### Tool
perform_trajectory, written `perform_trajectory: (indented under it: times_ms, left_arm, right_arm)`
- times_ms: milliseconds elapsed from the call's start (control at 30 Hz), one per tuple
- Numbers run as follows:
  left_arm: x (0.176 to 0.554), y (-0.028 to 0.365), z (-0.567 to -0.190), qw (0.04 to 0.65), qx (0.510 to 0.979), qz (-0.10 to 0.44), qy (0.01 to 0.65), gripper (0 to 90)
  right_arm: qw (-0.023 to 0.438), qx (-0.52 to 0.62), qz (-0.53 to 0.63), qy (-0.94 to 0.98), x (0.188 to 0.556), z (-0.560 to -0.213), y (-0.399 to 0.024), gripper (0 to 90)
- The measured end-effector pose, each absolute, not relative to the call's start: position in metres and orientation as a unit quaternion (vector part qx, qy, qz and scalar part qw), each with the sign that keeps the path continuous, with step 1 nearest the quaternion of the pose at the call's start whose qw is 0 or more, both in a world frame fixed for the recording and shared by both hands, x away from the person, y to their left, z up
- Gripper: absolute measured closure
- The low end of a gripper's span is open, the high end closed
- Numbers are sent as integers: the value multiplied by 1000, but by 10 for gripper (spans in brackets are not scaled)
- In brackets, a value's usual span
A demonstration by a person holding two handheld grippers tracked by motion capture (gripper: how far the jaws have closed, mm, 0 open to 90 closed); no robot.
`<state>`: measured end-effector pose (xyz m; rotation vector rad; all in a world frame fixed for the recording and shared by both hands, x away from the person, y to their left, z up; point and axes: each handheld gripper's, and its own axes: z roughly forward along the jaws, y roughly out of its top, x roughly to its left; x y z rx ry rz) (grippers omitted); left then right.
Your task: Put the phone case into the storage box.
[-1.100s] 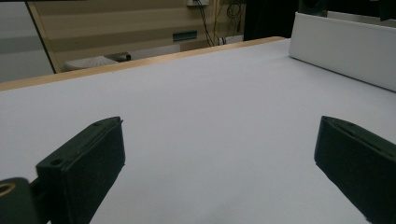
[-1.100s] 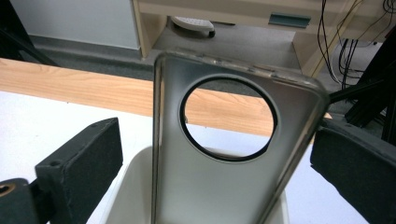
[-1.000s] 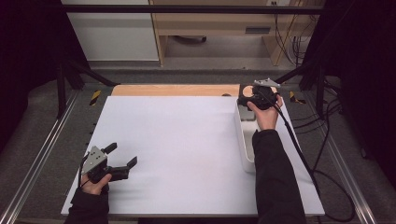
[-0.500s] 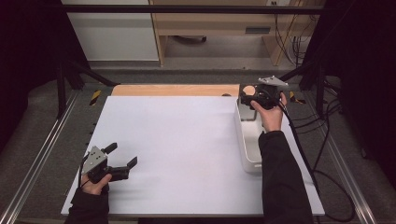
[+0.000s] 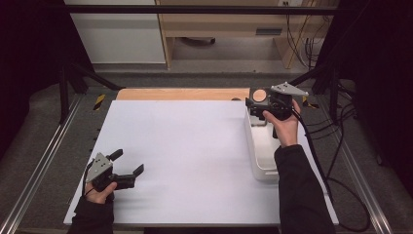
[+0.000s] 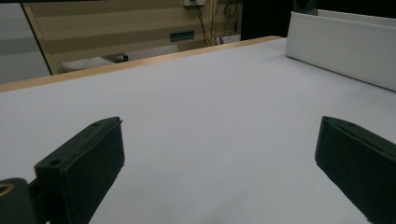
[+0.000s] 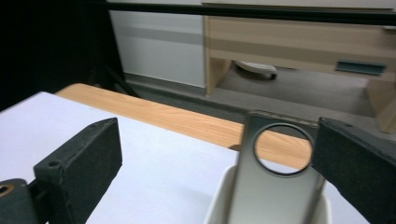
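My right gripper [image 5: 254, 104] hovers over the far end of a white tray [image 5: 263, 148] at the right of the table, jaws wide apart. A flat grey metal piece [image 7: 275, 186] with a round hole stands up out of the tray [image 7: 218, 198], close against the right jaw. I cannot tell whether it touches that jaw. From above, the metal piece [image 5: 260, 94] shows the wood behind through its hole. My left gripper [image 5: 127, 165] rests low near the table's front left corner, open, with nothing between its jaws [image 6: 219, 140].
A white sheet [image 5: 190, 151] covers the table, with a strip of bare wood [image 5: 180, 94] along the far edge. The tray's long side wall [image 6: 341, 46] rises to the left gripper's far right. Cables [image 5: 336, 161] trail off the right side.
The right hand has drifted slightly to the right over the tray's far end, and the metal piece's ring has come into sight beside it. The left gripper has stayed put.
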<state>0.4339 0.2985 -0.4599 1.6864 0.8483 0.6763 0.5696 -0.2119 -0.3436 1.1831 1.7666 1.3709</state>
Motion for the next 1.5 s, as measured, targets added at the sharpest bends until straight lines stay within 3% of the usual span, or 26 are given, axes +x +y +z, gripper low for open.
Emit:
perform_trajectory:
  times_ms: [533, 1500]
  left_arm:
    - [434, 296, -460, 538, 713, 282, 352, 6]
    - [433, 292, -460, 537, 718, 279, 343, 4]
  right_arm:
    - [278, 370, 561, 686, 511, -343, -211, 4]
    - [259, 353, 570, 695, 441, -408, -269, 3]
